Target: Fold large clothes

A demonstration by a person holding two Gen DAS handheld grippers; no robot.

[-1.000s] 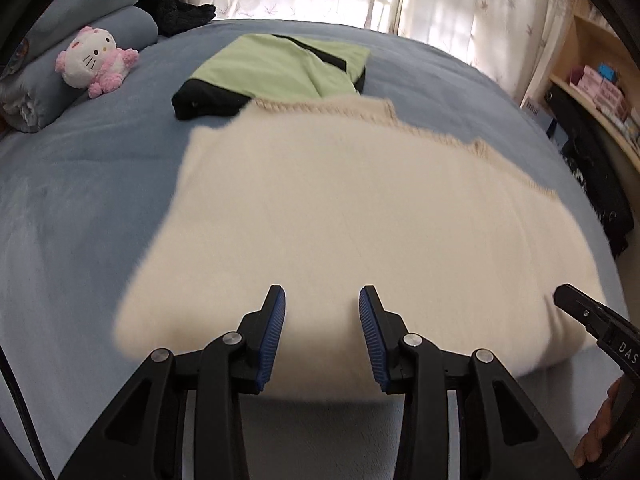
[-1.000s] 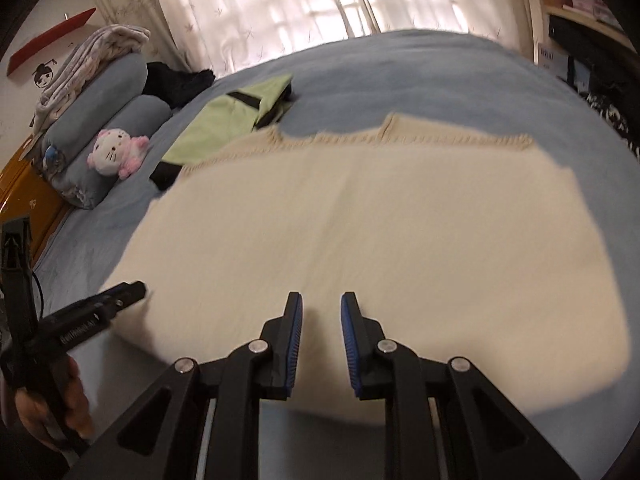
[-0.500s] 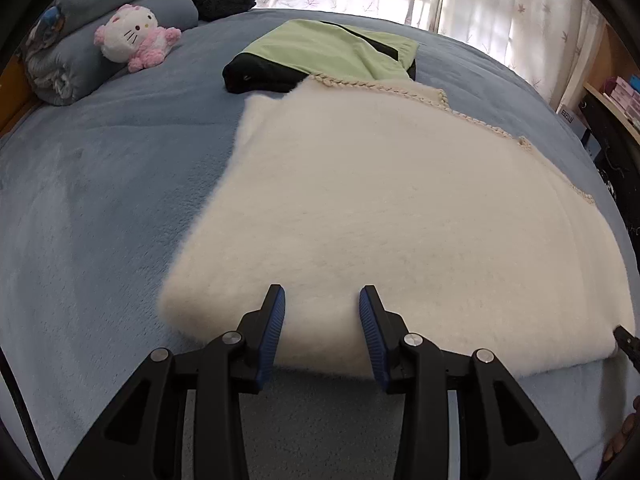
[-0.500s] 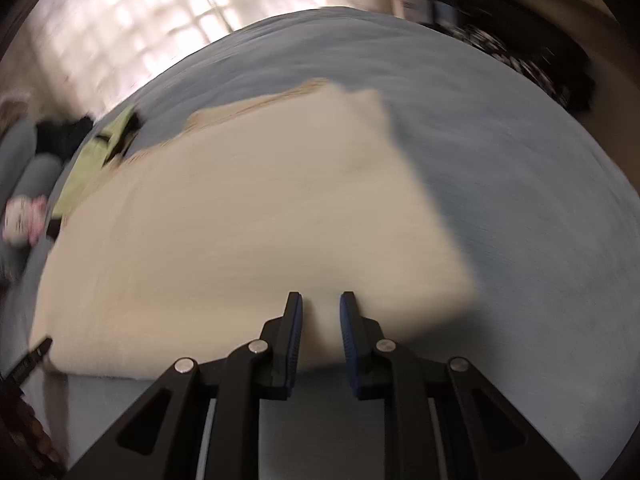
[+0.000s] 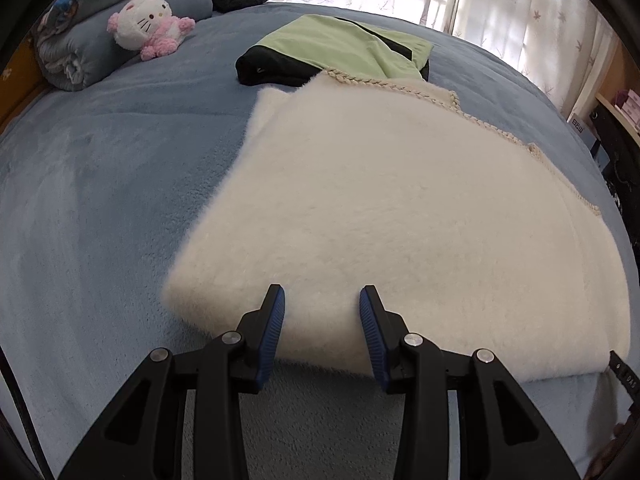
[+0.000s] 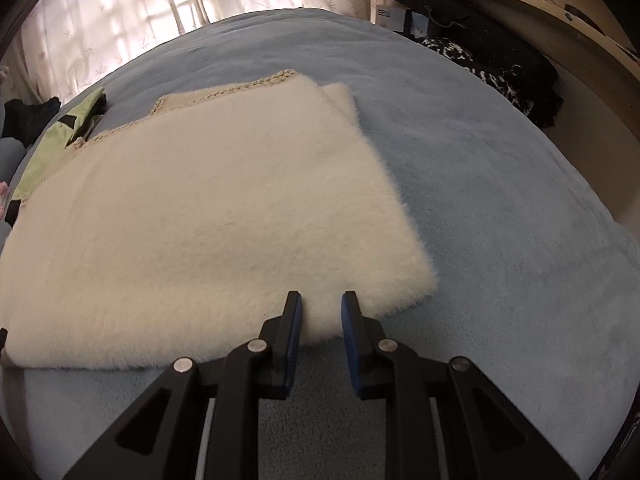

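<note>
Two views are recorded. Left wrist view: the left gripper (image 5: 322,304) is held with jaws wide apart at the near edge of a folded cream fleece garment (image 5: 392,216), which is spread on a blue bed cover (image 5: 100,184); nothing is gripped. A green and black garment (image 5: 340,50) and a Hello Kitty plush (image 5: 146,24) are seen beyond. Right wrist view: the right gripper (image 6: 321,310) is set narrowly apart at the cream fleece garment's (image 6: 208,204) near right corner, empty.

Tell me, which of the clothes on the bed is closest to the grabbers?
The fluffy cream garment, right in front of both grippers. The green and black garment lies beyond it, farther up the bed, touching its braided far edge.
</note>
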